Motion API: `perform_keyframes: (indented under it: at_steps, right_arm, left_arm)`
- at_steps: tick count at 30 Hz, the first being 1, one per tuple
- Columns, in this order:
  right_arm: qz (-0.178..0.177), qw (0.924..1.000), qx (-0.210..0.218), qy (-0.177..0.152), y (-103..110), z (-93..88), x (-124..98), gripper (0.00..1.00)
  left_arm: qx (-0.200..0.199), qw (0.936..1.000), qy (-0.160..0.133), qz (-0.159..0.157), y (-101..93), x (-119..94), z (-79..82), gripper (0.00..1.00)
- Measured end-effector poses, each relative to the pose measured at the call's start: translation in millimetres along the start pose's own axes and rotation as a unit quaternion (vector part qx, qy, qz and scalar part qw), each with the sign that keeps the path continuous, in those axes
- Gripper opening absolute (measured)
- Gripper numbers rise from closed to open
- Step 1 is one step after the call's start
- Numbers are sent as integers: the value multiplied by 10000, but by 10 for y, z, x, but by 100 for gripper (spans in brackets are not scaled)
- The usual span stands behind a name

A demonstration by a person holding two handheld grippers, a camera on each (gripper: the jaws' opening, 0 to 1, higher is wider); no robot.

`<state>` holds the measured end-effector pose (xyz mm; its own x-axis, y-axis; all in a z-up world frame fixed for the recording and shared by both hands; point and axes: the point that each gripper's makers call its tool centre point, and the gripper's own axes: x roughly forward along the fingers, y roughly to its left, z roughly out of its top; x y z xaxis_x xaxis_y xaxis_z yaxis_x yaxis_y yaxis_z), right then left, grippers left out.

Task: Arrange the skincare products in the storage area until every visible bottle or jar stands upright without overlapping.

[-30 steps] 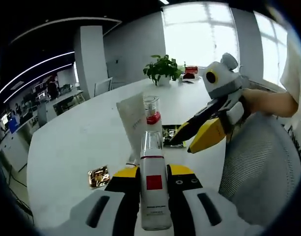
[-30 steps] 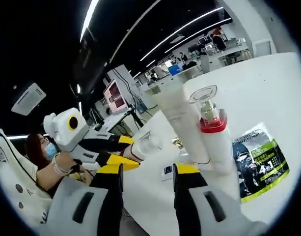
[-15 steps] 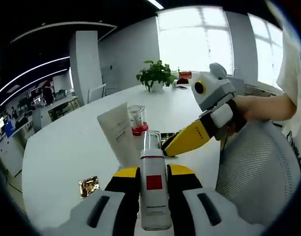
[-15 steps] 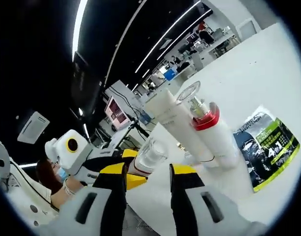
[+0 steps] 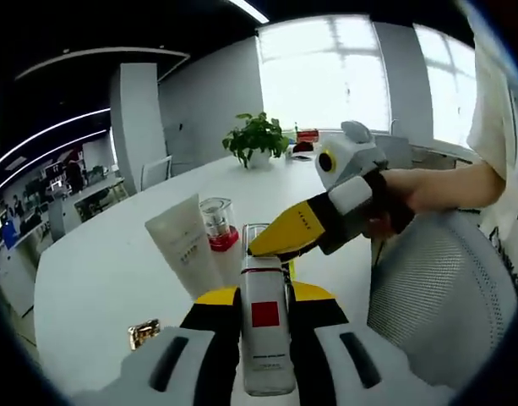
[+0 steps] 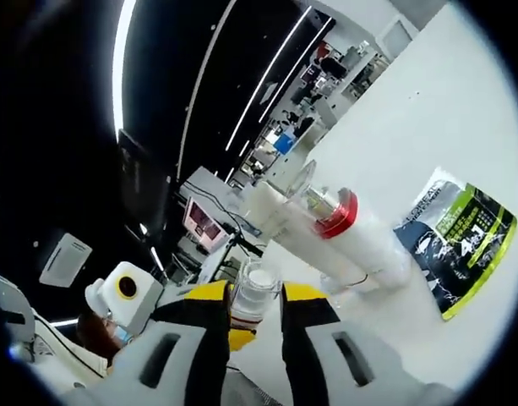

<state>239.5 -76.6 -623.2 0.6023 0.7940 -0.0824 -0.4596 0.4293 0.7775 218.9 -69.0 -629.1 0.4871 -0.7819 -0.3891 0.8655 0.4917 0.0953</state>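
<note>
My left gripper point(image 5: 264, 298) is shut on a white bottle with a red square label point(image 5: 264, 342), held upright over the white table point(image 5: 98, 262). Coming in from the right, my right gripper point(image 5: 274, 244) has its yellow jaws closed around the bottle's clear cap point(image 5: 257, 233). In the right gripper view that clear cap point(image 6: 254, 286) fills the narrow gap of the right gripper point(image 6: 255, 298). Behind stand a white tube point(image 5: 184, 252) and a bottle with a red collar point(image 5: 218, 230), side by side. They appear again as the tube point(image 6: 280, 216) and red-collared bottle point(image 6: 351, 233).
A gold sachet point(image 5: 144, 332) lies at the table's near left. A green and black sachet point(image 6: 461, 245) lies beside the standing products. A potted plant point(image 5: 257, 135) stands at the table's far end. A grey mesh chair point(image 5: 436, 288) and a person's arm point(image 5: 444, 182) are at the right.
My right gripper has moved in from the right onto the top of the held bottle, and its jaws have narrowed around the clear cap. The left gripper still holds the bottle.
</note>
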Motion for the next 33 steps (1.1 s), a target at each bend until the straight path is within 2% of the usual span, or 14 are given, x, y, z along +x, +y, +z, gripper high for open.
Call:
perform_keyframes:
  at_steps: [12,18,20,24,29,33]
  right_arm:
    - [-3,9999,-116,-9,32,23,-13,18]
    - [92,9973,-721,121,117,-12,14,18]
    - [76,9929,-1178,175,144,-6,19,18]
    - [109,9882,-1500,296,178,-8,24,18]
    - [-17,9707,-2350,499,144,57,2,17]
    - [149,9500,-3021,778,172,52,-1,17]
  left_arm:
    - [244,9997,52,-31,-15,58,-37,19]
    - [202,9991,235,-292,-31,86,-120,22]
    - [105,9989,248,-380,-35,96,-134,23]
    - [160,9980,315,-525,-49,108,-158,24]
    - [249,9967,450,-620,-66,99,-197,22]
    - [224,9961,470,-706,-66,103,-210,23]
